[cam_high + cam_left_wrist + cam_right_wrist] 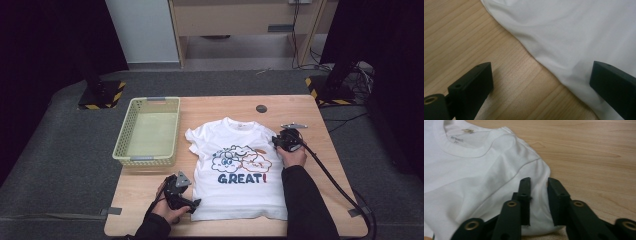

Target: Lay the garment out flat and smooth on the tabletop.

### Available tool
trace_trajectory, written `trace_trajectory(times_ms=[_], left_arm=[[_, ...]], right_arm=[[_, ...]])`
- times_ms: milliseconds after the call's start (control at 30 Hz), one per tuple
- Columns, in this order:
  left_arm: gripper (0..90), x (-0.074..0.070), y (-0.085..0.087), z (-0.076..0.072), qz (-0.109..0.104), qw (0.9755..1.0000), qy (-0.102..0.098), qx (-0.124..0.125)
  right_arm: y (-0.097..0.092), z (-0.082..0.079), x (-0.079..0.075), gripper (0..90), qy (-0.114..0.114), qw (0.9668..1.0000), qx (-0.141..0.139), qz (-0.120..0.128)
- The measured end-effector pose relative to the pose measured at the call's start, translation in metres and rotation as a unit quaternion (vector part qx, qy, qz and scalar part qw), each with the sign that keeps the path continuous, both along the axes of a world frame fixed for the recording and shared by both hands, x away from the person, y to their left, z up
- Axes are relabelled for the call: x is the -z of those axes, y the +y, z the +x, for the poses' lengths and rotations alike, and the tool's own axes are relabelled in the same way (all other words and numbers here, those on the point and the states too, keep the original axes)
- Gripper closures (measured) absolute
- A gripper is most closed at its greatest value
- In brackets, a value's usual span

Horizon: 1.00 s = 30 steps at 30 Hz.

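A white T-shirt (239,170) printed with cartoon clouds and "GREAT!" lies flat, front up, on the wooden table (210,107). My left gripper (192,204) rests at the shirt's near left hem corner. Its jaws stand wide open, one over bare wood and the other over the white fabric (574,37). My right gripper (276,141) is at the shirt's right sleeve. Its jaws are drawn close together with the sleeve (539,195) pinched between them, and the collar with its label (465,142) lies beyond. A hand holds each gripper.
A pale green plastic basket (148,131) stands on the table left of the shirt. A small dark round disc (261,108) sits near the far edge. The right gripper's cable (335,185) trails off the table's right side. Bare wood surrounds the shirt.
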<state>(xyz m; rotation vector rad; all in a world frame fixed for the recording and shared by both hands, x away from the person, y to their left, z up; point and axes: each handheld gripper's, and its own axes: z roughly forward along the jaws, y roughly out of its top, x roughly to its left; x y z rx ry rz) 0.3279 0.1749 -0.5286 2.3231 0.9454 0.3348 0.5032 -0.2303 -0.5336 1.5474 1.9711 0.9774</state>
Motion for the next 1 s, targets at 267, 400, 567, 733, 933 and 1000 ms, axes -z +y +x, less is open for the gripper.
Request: trace_trajectory(times_ms=[267, 400, 567, 733, 933, 1000], left_arm=[[3.5, 0.001, 0.000, 0.000, -0.002, 1.0000, -0.001, -0.001], [3.3, 0.001, -0.001, 0.000, -0.003, 1.0000, -0.001, -0.002], [3.1, 0.001, -0.001, 0.000, -0.002, 1.0000, -0.002, -0.001], [2.8, 0.001, -0.001, 0.000, -0.003, 1.0000, -0.003, -0.001], [2.8, 0.001, -0.002, 0.000, -0.005, 1.0000, -0.004, -0.002], [2.8, 0.001, -0.002, 0.000, -0.005, 1.0000, -0.004, -0.002]], right_arm=[[-0.003, -0.001, -0.006, 81.5, -0.014, 0.9999, 0.002, 0.007], [-0.004, -0.003, -0.024, 81.6, -0.041, 0.9989, -0.004, 0.021], [0.002, -0.007, -0.048, 81.9, -0.073, 0.9965, -0.025, 0.033], [0.017, -0.012, -0.064, 81.9, -0.096, 0.9933, -0.054, 0.036], [0.045, -0.016, -0.067, 81.9, -0.106, 0.9900, -0.089, 0.029], [0.054, -0.017, -0.063, 81.9, -0.104, 0.9892, -0.100, 0.025]])
